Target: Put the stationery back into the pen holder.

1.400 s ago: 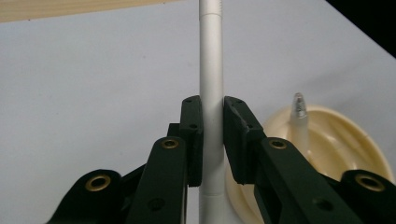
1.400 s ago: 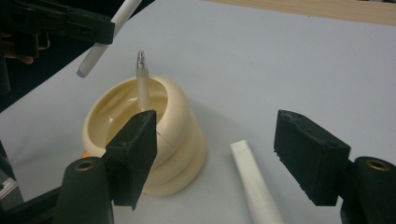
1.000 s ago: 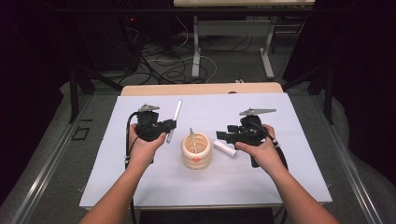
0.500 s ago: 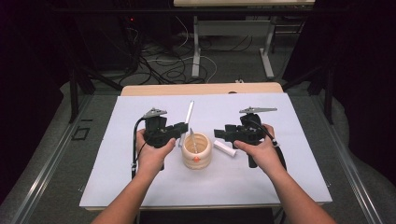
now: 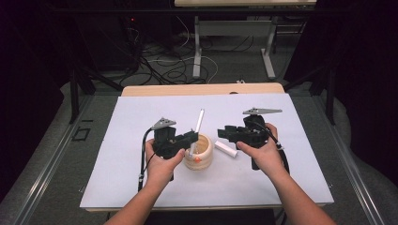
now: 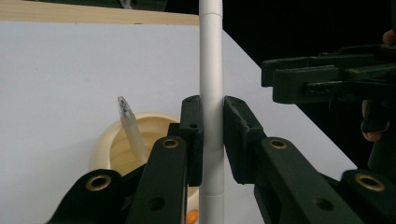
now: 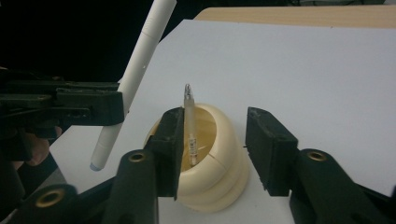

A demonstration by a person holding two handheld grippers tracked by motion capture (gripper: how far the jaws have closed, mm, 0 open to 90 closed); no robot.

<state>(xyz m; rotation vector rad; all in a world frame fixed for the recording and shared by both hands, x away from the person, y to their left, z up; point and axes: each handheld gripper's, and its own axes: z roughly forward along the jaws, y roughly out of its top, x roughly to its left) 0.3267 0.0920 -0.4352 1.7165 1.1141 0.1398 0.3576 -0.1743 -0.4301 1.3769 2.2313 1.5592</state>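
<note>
The left gripper (image 5: 190,137) is clamped on a long white pen (image 5: 197,127), its pads pressing the barrel from both sides, as the left gripper view shows plainly (image 6: 211,93). The pen is a plain matte white tube with faint seams where its sections join and a bluish tip at the lower end; it stands nearly upright, leaning a little, its lower end at the near rim of the cup, at or just above it (which of the two the pictures do not settle). The cup (image 5: 199,151) is a small cream pot with rounded, ribbed walls and a small orange mark low on its side, standing on the white mat (image 5: 141,122) between the two hands. Inside it leans a second pen (image 7: 188,122), translucent and pale, tip upward.

The right gripper (image 5: 223,134) hovers just beside the cup, jaws apart with nothing pressed between them; they have just been closing, and in its own view they frame the cup with a gap on the right side. A short white cylinder (image 5: 226,149), perhaps a cap, lies flat on the mat under the right gripper, near the cup.

Counted: two pens, one cup, one short white cylinder, two grippers, one mat over a wooden table (image 5: 202,89)
</note>
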